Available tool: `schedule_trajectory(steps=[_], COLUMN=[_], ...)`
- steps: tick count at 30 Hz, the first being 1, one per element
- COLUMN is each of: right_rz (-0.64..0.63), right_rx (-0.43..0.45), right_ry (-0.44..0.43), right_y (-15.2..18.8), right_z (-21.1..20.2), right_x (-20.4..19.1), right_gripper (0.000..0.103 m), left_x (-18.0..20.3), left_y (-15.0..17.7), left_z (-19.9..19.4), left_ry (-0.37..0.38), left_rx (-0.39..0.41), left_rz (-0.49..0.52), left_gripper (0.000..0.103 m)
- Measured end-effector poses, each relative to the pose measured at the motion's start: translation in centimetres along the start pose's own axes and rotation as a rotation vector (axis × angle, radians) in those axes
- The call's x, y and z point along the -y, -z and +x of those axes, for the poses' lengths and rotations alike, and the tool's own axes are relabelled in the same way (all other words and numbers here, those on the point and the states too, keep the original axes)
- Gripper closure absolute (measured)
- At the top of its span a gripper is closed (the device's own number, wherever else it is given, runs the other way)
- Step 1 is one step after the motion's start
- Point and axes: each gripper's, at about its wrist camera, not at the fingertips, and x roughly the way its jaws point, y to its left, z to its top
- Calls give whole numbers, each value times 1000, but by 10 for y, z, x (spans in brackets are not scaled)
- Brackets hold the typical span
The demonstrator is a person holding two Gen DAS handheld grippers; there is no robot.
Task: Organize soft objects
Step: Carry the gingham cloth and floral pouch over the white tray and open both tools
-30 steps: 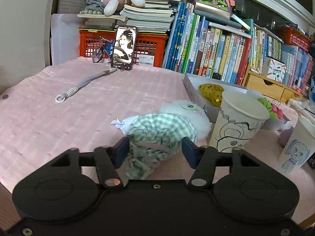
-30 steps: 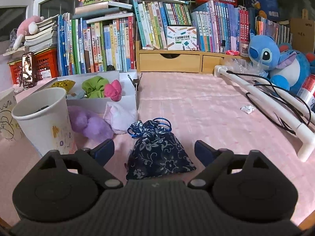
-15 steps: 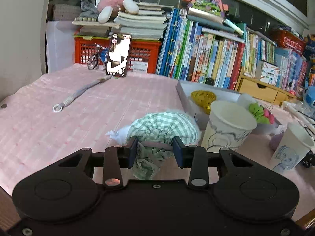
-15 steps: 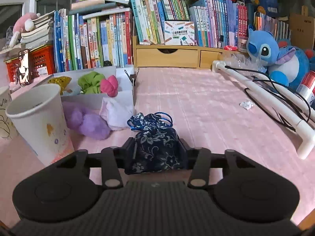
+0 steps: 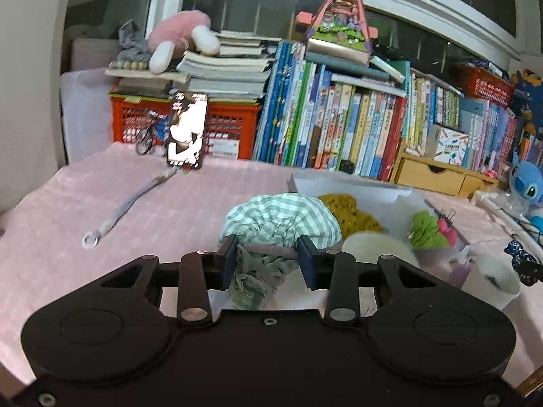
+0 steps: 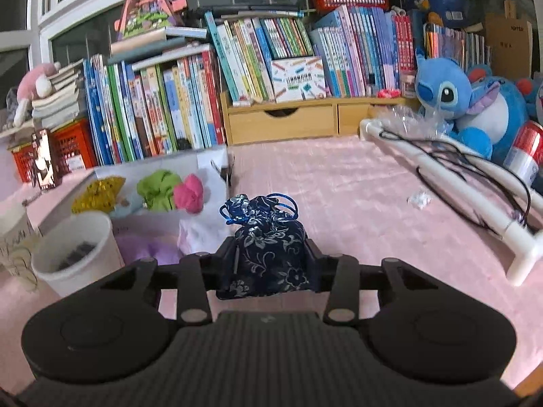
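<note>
My left tool [image 5: 268,261] is clamped on the green checked cloth bundle [image 5: 281,220], frame center, white box [image 5: 373,190] right of it. My right tool [image 6: 269,264], jaws closing, squeezes the navy floral pouch [image 6: 268,240] at lower center.

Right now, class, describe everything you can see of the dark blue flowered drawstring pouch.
The dark blue flowered drawstring pouch is soft fabric printed with pale silver-white blossoms, its gathered neck tied by a bright blue cord looped on top. It stands upright, mouth up, pinched at both sides by the right gripper, whose jaws are closing on it. Its lower edge shows above the pink quilted cloth.
</note>
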Motion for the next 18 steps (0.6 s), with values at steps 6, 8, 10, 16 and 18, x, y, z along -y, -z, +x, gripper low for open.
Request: schedule_trajectory(steps=[6,8,10,16,18], right_rz=[-19,-31,-40,-37,-45], right_rx=[37,46,54,54,44], right_ry=[-39,-60,-87,-187,-219], right_y=[-33,-45,-58,-95,-108], right_z=[-1,0,2,15,22], right_x=[-7,-12,-19,-39,-49], right_gripper=[58,57,58,57,57], left_x=[10,16,22,44,53], left_y=[-40,-53,-66,-102,-113], left_z=[9,13,18,42,54], left_ry=[57,78,96,149,168], left_rx=[3,9,15,-1,-23], left_rz=[-6,-2,5,21,28], left_gripper=[67,67,67,67,67])
